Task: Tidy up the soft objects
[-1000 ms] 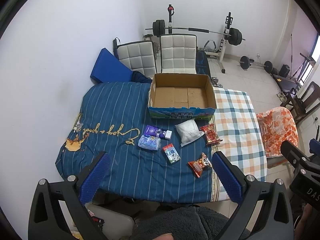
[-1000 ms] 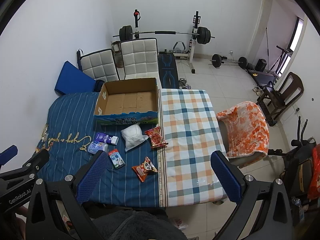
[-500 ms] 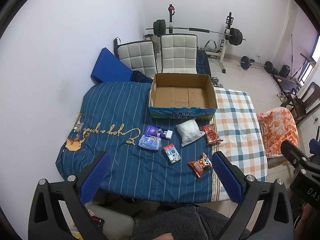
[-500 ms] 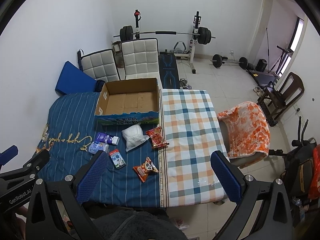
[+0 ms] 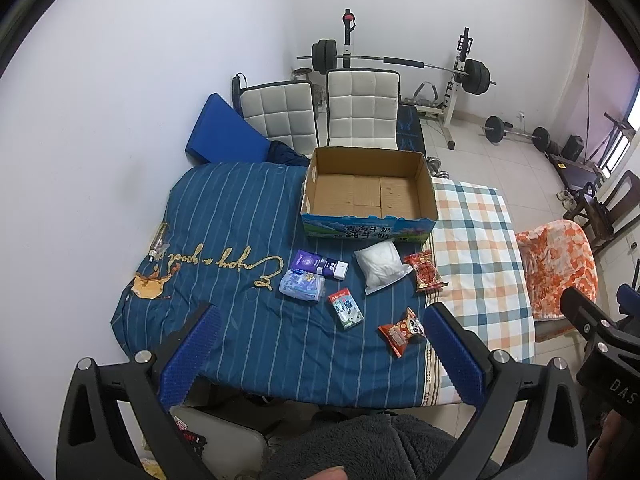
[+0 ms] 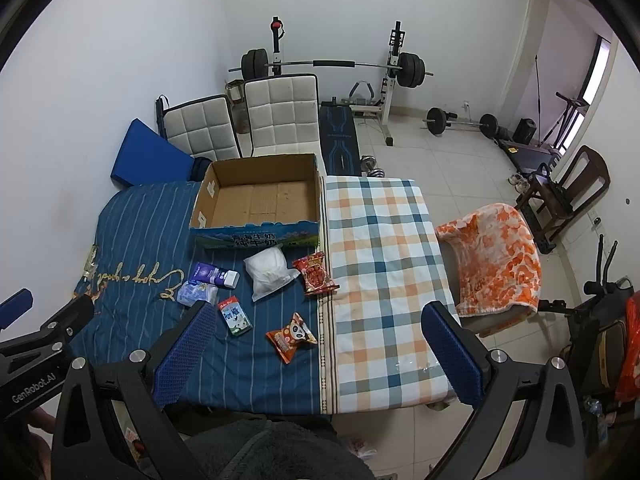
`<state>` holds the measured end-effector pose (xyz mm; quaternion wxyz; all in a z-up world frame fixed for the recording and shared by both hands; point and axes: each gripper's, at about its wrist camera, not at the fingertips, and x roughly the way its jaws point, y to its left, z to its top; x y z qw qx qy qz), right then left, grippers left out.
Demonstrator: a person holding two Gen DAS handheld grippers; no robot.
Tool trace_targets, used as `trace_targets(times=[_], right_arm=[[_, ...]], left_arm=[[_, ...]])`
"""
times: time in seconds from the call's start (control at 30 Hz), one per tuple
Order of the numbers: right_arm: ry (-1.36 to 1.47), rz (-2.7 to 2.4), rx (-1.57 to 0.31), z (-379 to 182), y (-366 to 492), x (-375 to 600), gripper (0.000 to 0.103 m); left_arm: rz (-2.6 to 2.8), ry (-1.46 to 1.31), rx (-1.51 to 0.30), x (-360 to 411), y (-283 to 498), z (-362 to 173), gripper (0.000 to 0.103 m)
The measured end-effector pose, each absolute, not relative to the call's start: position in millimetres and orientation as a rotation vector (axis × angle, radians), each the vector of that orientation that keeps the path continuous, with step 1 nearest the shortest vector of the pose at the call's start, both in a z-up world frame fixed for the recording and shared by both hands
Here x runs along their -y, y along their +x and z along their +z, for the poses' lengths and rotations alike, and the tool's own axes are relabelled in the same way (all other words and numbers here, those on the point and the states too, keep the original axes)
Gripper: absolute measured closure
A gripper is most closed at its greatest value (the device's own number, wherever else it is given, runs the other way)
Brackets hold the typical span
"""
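Box: cardboard box (image 5: 368, 196) is sitting empty at the far side.
Packets: six packets (image 5: 382, 274) are lying loose, all waiting.
Tools: left tool (image 5: 320, 350) and right tool (image 6: 316, 350) are hovering, jaws spread, gripping nothing.

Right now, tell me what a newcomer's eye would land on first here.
First, the open cardboard box, empty, at the far side of the blue striped cloth. Next, the six soft packets strewn in front of it, among them a white pouch and a panda snack bag. Both grippers, left and right, hang open above the near edge.
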<state>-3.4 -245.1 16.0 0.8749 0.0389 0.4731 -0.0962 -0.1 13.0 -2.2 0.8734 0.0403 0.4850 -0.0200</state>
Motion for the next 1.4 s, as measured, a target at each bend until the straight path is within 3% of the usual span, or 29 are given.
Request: trace_targets(times=[1.4], right_arm=[[0.094, -0.206, -0.998, -3.3, 11.8, 252.1, 0.0]], left_arm=[[0.003, 0.083, -1.013, -14.5, 29.7, -13.3, 0.0]])
